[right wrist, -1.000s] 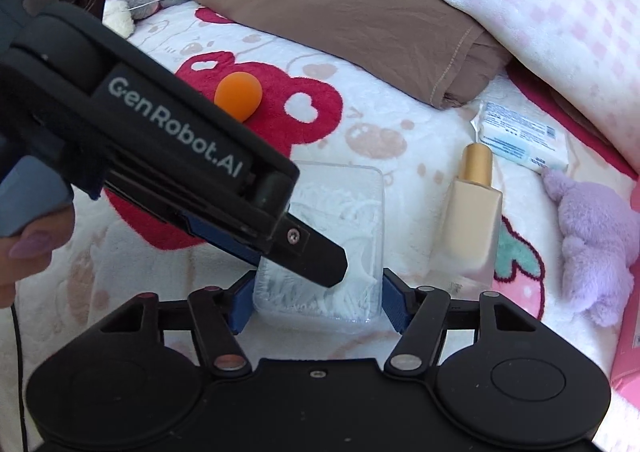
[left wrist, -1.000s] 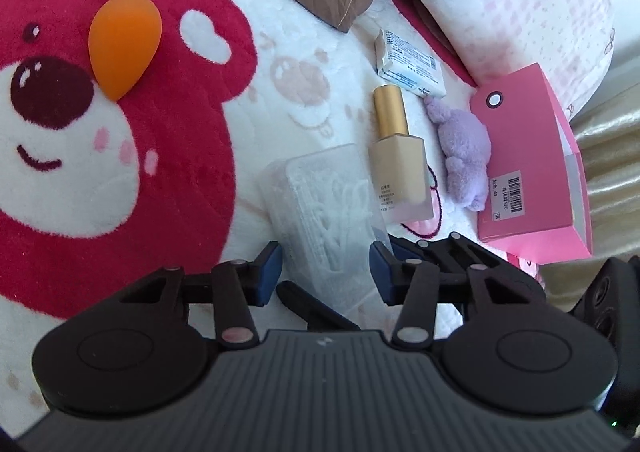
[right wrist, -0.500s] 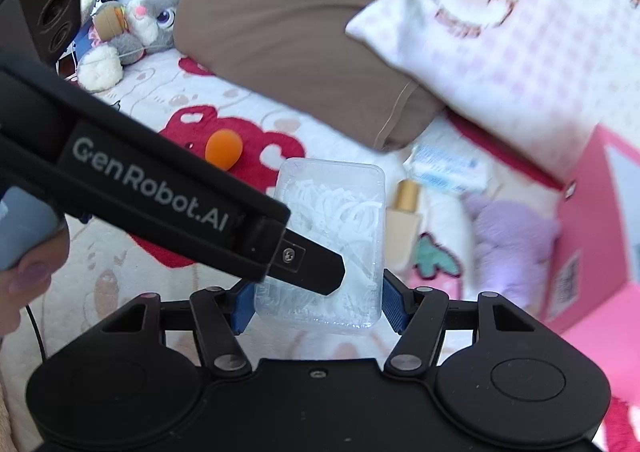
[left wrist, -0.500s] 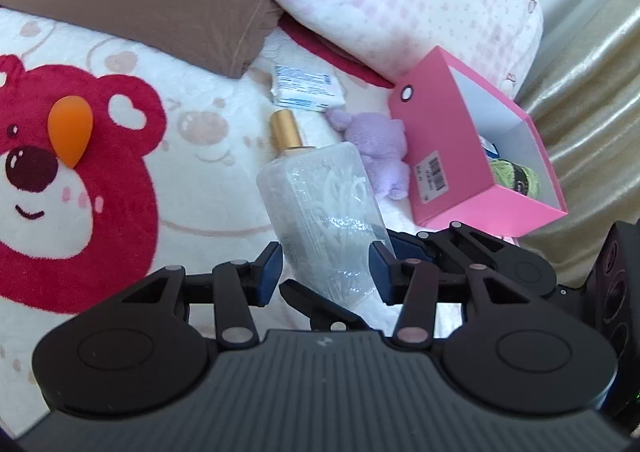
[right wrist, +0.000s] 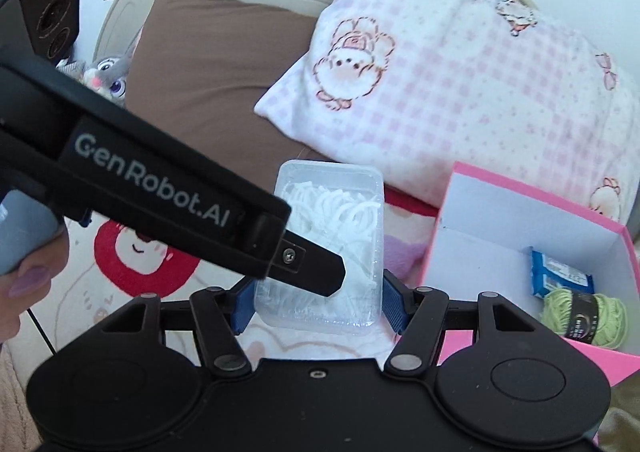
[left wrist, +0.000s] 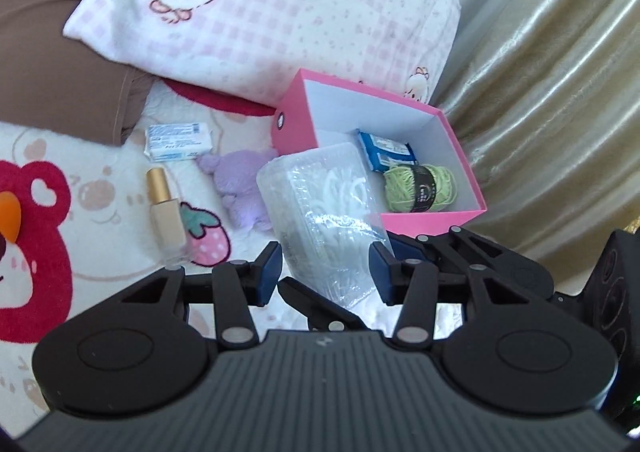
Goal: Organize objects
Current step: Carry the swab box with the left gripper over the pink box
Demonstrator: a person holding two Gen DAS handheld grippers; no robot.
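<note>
Bedding forms the setting: a fleecy white blanket [left wrist: 120,156] printed with a red bear is backed by a brown pillow [right wrist: 208,84] and a pink-checked pillow [left wrist: 280,12], with a shiny gold curtain [left wrist: 552,92] to one side. A clear, rounded-rectangular plastic box [right wrist: 324,252], filled with small white plastic pieces, is held in the air between both tools: the right gripper [right wrist: 318,308] is closed across its width, blue pads against its two long sides, while the left gripper [left wrist: 324,268] clamps it across its thickness, one finger lying over the lid. The box is carried just beside and partly in front of an open pink cardboard box [left wrist: 432,218] with a white interior. Inside that box a blue packet [left wrist: 386,150] and a soft ball of green yarn [left wrist: 420,188] are already stowed, so the sorting is judged partly done. Left on the blanket are a flat white-and-blue wrapped packet [left wrist: 178,141], a square beige bottle with a gold cap [left wrist: 166,212], a purple plush toy [left wrist: 236,188] and an orange teardrop sponge [left wrist: 10,216]; these, and the clear box itself, are judged yet to be put away.
</note>
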